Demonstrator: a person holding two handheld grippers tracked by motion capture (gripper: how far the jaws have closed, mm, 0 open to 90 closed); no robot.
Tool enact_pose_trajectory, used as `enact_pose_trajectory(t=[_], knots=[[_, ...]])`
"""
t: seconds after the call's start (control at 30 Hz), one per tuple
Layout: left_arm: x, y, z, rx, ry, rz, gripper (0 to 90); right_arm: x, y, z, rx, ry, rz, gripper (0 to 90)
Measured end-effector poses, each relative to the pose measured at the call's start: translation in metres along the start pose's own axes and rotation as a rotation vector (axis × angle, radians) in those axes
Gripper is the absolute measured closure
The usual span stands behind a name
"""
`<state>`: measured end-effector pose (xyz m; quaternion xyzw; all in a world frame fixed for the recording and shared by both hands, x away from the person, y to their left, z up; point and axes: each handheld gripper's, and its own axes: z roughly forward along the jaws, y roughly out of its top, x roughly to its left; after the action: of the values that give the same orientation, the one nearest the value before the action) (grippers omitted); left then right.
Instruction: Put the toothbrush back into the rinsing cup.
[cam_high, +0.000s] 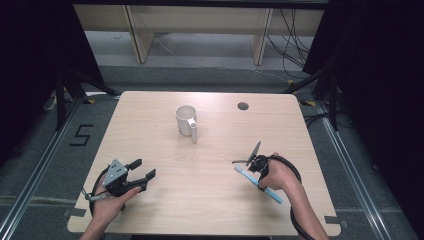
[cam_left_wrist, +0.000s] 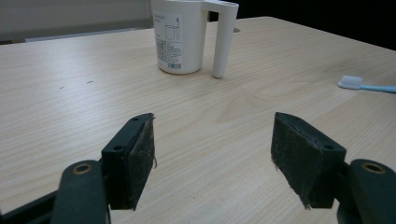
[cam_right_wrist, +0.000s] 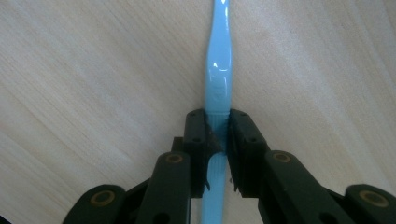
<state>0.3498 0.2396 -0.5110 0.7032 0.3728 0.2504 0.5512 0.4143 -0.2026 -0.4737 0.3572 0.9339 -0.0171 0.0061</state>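
Observation:
A light blue toothbrush (cam_high: 272, 194) with a white head lies on the wooden table (cam_high: 150, 135) at the front right. My right gripper (cam_high: 254, 175) points down at it and is shut on its handle; in the right gripper view the pads (cam_right_wrist: 198, 135) press both sides of the blue handle (cam_right_wrist: 219, 60). At the front left my left gripper (cam_high: 144, 168) stands open above the table with nothing between its fingers (cam_left_wrist: 133, 158). A white mug (cam_high: 186, 120) stands upright in the middle back. In the left gripper view the mug (cam_left_wrist: 180, 37) is ahead and the toothbrush head (cam_left_wrist: 351, 82) is at the right.
A round cable hole (cam_high: 243, 106) sits near the table's back right edge. Bare wood lies between the mug and both grippers. Beyond the table are a grey floor, cables and pale furniture legs.

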Motion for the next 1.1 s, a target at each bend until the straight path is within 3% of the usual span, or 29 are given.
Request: enact_pose_trajectory(t=[0.1,0.13,0.17,0.23,0.27,0.43,0.5,0.53,0.57,0.7,0.8,0.87,1.03,1.1], knots=[[-0.001,0.000,-0.001,0.007,0.005,-0.012,30.0,-0.001,-0.001,0.000,-0.005,-0.004,-0.024,79.0],[-0.001,0.000,0.000,0.005,0.003,-0.014,30.0,0.000,-0.001,0.000,-0.012,0.008,-0.008,79.1],[0.001,0.000,0.000,0.000,-0.003,0.021,29.9,0.000,-0.003,-0.001,0.000,0.008,0.011,79.2],[-0.001,0.001,0.000,0.011,0.003,0.015,30.0,-0.003,-0.004,0.000,-0.034,0.025,-0.015,79.2],[-0.001,0.001,0.000,0.011,0.002,0.017,30.0,0.000,-0.004,-0.002,-0.012,0.038,0.035,79.2],[-0.001,0.000,0.001,0.014,0.003,0.016,30.0,-0.004,-0.006,-0.001,-0.015,0.026,-0.004,79.2],[-0.001,0.000,0.001,0.010,-0.001,0.021,30.0,0.000,-0.006,-0.003,-0.017,0.025,0.039,79.2],[-0.002,-0.001,0.002,0.007,-0.002,-0.011,30.0,-0.002,-0.007,-0.003,-0.041,0.028,0.012,79.3],[-0.002,-0.001,0.002,0.005,-0.003,-0.006,30.0,-0.004,-0.008,-0.004,-0.055,0.020,-0.025,79.3],[-0.001,0.001,0.000,0.013,0.001,0.020,30.0,0.001,-0.008,-0.011,-0.091,0.021,0.012,79.3],[-0.001,0.001,0.000,0.012,0.002,0.015,30.0,-0.003,-0.011,-0.015,-0.144,0.020,-0.062,79.3],[-0.001,0.001,0.000,0.013,0.001,0.019,30.0,0.004,-0.011,-0.019,-0.181,0.019,-0.012,79.2],[-0.002,0.001,0.001,0.012,0.000,0.019,30.0,0.008,-0.014,-0.026,-0.290,0.022,-0.063,79.3],[-0.004,0.000,0.003,0.003,-0.008,-0.006,30.0,0.010,-0.016,-0.027,-0.318,0.019,-0.071,79.2]])
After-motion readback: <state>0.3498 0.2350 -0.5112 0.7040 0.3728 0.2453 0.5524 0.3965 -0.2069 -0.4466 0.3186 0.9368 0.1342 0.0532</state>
